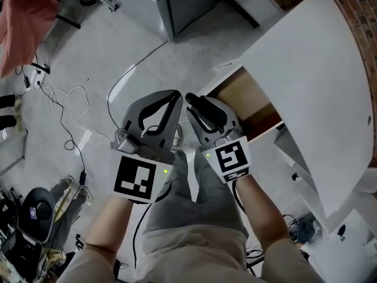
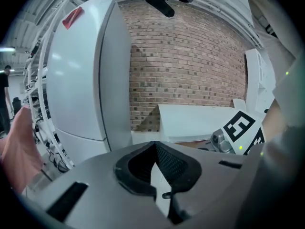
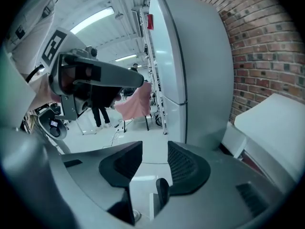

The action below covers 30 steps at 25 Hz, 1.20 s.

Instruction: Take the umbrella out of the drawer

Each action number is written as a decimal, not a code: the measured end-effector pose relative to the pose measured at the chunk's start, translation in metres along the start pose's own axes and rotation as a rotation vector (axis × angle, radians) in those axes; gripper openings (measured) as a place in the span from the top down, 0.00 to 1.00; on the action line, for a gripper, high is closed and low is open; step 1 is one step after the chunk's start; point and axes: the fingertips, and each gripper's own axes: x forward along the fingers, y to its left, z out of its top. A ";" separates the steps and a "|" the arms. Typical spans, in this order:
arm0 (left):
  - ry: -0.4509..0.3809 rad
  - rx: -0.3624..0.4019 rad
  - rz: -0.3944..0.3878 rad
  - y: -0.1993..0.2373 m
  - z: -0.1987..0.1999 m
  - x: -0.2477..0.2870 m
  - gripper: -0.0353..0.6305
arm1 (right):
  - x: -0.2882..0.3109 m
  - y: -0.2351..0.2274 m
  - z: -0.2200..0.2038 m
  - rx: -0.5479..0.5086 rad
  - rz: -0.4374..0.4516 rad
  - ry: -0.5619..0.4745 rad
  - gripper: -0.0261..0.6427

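Observation:
No umbrella shows in any view. The drawer [image 1: 250,96] stands pulled out of the white cabinet [image 1: 318,81], and part of its bare wooden inside is visible. Both grippers hang side by side above the person's legs, left of the drawer. My left gripper [image 1: 177,94] [image 2: 155,144] has its jaw tips touching, with nothing held. My right gripper [image 1: 197,102] [image 3: 155,163] shows a clear gap between its jaws, and only floor is seen through it. The drawer's inner corners are hidden by the cabinet top.
A tall white fridge-like unit [image 1: 188,2] [image 3: 195,66] stands ahead by the brick wall [image 2: 190,61]. Cables [image 1: 65,111] trail across the grey floor at left. A red cloth [image 1: 23,16] hangs at top left, and equipment [image 1: 35,211] sits at bottom left.

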 end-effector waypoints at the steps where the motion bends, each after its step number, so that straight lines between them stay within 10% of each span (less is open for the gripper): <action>1: 0.003 -0.006 -0.001 0.000 -0.007 0.003 0.94 | 0.005 0.000 -0.010 0.003 -0.001 0.017 0.75; 30: 0.125 -0.135 -0.021 0.007 -0.153 0.057 0.94 | 0.115 -0.034 -0.167 -0.078 -0.053 0.359 0.68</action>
